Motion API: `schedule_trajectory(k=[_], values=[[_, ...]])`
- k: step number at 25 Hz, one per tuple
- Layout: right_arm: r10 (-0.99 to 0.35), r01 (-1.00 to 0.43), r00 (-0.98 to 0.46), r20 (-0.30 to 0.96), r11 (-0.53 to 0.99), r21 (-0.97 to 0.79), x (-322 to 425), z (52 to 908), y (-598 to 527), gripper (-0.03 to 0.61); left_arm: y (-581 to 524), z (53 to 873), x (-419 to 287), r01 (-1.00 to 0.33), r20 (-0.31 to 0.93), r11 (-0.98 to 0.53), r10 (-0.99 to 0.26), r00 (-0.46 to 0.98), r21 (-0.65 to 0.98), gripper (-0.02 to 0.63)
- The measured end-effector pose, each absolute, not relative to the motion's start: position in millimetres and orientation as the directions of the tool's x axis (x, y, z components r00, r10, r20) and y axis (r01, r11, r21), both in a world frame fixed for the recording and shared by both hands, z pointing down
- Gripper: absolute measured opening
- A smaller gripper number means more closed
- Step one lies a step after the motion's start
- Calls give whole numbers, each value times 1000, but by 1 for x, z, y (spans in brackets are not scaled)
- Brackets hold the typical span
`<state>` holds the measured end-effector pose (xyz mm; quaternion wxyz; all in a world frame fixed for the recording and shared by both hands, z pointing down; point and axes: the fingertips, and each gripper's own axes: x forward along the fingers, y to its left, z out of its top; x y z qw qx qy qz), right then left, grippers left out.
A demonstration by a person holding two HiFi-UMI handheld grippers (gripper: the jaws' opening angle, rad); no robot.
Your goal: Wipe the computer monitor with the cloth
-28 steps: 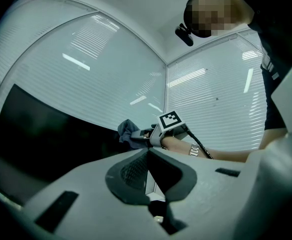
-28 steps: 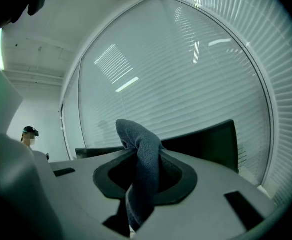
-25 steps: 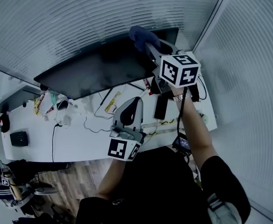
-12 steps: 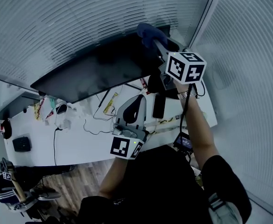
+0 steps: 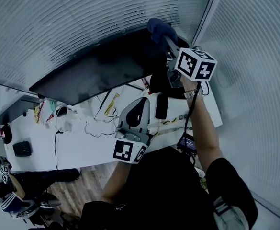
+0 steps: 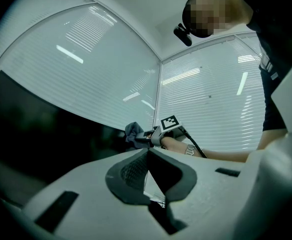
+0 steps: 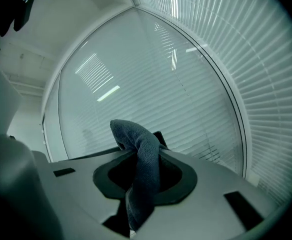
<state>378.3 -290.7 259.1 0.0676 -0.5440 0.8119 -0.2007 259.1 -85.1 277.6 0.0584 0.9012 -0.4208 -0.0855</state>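
Observation:
The black monitor (image 5: pixel 101 66) stands tilted on the white desk (image 5: pixel 77 145). My right gripper (image 5: pixel 167 40) is shut on a dark blue cloth (image 5: pixel 159 29) and holds it at the monitor's top right corner. In the right gripper view the cloth (image 7: pixel 142 159) hangs bunched between the jaws, with the monitor's upper edge (image 7: pixel 86 155) just behind it. My left gripper (image 5: pixel 141 101) hovers low over the desk in front of the screen, shut, with nothing in it. The left gripper view shows its pads closed together (image 6: pixel 146 156), the dark screen (image 6: pixel 36 134) and the cloth (image 6: pixel 133 132).
Cables (image 5: pixel 99 128), a dark phone-like slab (image 5: pixel 162 107) and small clutter (image 5: pixel 58 114) lie on the desk. Window blinds (image 5: pixel 82 13) run close behind the monitor, and a glass wall (image 5: pixel 254 80) is at the right. A person (image 5: pixel 5 200) sits at the lower left on the wooden floor.
My right gripper has carried the cloth rightward along the monitor's top edge to its right corner. The left gripper has barely moved.

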Motion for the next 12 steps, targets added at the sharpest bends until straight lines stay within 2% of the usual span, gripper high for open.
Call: schedule_trajectory(k=[12], values=[[-937, -871, -321, 138, 235, -432, 409, 279, -292, 86, -78, 289, 254, -755, -83, -630, -775, 627, 179, 6]])
